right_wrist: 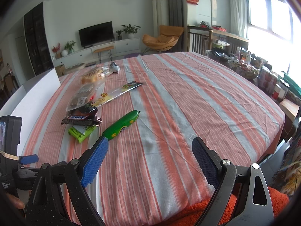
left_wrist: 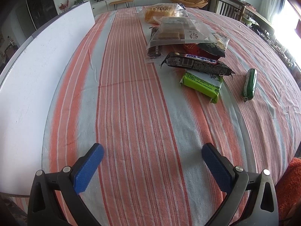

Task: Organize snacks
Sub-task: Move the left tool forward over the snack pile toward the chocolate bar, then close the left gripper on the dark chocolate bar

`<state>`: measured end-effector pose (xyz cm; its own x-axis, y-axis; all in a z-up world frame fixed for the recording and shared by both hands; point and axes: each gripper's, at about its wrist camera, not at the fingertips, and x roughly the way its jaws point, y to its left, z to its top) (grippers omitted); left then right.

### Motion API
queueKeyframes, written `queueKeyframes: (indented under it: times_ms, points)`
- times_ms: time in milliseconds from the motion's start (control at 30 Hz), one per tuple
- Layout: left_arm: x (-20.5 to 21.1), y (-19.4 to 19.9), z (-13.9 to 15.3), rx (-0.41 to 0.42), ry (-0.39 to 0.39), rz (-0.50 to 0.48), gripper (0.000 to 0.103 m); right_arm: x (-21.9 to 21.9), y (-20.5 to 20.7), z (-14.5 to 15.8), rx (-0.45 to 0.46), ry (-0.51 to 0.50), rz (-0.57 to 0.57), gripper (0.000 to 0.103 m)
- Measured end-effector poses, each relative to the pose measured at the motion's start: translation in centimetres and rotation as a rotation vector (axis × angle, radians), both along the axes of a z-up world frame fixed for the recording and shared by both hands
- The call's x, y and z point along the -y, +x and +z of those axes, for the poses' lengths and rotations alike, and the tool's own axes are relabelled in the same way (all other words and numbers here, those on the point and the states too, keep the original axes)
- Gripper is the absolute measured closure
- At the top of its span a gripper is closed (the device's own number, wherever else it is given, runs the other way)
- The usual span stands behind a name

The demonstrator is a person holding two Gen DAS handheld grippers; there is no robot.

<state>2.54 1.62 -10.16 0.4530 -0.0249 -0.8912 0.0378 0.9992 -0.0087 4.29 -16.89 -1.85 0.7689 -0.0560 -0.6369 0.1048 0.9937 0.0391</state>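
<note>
**Inspector A:** Nearest the lens, the left gripper (left_wrist: 152,155): blue-padded fingers (left_wrist: 88,167) spread wide, nothing between them, held above the striped tablecloth (left_wrist: 131,113). Confirm the right?

**Inspector B:** The right gripper (right_wrist: 150,150) is likewise spread, holding nothing, over the same cloth (right_wrist: 188,103). An orange fuzzy fabric (right_wrist: 197,212) shows below its fingers at the near edge. The left gripper's body (right_wrist: 11,150) is visible at the far left of this view.

**Inspector A:** Snacks. Take the dark chocolate bar wrapper (left_wrist: 195,63) as the reference point. The lime-green packet (left_wrist: 202,83) lies just nearer than it, its far end tucked under the bar. The green sausage-shaped snack (left_wrist: 249,83) lies apart to the right of it, alone on the cloth.

**Inspector B:** Agreed; the bar (right_wrist: 81,120), the lime-green packet (right_wrist: 81,131) and the green sausage snack (right_wrist: 122,125) match from my side. The sausage snack's near end sits just beyond my left fingertip.

**Inspector A:** Beyond the bar: a dark crimped-edge pouch (left_wrist: 214,46) and a red wrapper (left_wrist: 191,47), partly covered by a clear bag of brown cake slabs (left_wrist: 176,31). Farther still, a clear bag of bread (left_wrist: 160,13).

**Inspector B:** A long clear packet (right_wrist: 120,91) extends from that pile toward the right. Left of the bar, a white board (left_wrist: 28,75) runs along the table edge.
</note>
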Motion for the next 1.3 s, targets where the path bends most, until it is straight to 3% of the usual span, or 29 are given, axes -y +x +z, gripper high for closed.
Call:
queueKeyframes:
  times_ms: [367,467,567,800,933,1000,1100,1167,1233,1300]
  points:
    - [0.0,0.0,0.0,-0.001,-0.002,-0.02,0.0,0.0,0.0,0.0,0.0,0.001,0.0,0.01]
    - [-0.1,0.5,0.1,-0.036,-0.008,-0.042,0.0,0.1,0.0,0.0,0.0,0.002,-0.001,0.01]
    - [-1.2,1.1,1.3,-0.062,-0.067,-0.044,0.0,0.2,0.0,-0.1,0.002,0.021,-0.003,0.01]
    - [-6.8,3.5,7.6,0.062,-0.268,0.017,0.0,0.6,0.2,-0.4,-0.021,0.048,-0.008,0.01]
    - [-7.5,6.3,7.7,0.028,-0.309,0.031,0.001,0.7,0.3,-0.4,-0.02,0.047,-0.009,0.01]
    - [-5.9,7.7,7.5,-0.006,-0.322,-0.036,0.002,0.7,0.3,-0.4,-0.021,0.048,-0.009,0.01]
    - [-0.9,8.2,7.4,-0.017,-0.255,-0.309,0.002,0.9,0.2,-0.4,-0.022,0.054,-0.013,0.01]
    - [2.9,8.3,7.0,0.018,-0.093,-0.515,0.002,1.1,0.1,-0.4,-0.022,0.06,-0.017,0.01]
    - [5.6,8.4,6.1,0.056,0.064,-0.643,0.002,1.3,0.0,-0.4,-0.021,0.067,-0.022,0.01]
    - [6.8,9.1,5.0,0.055,0.149,-0.691,0.002,1.5,-0.1,-0.3,-0.021,0.073,-0.025,0.01]
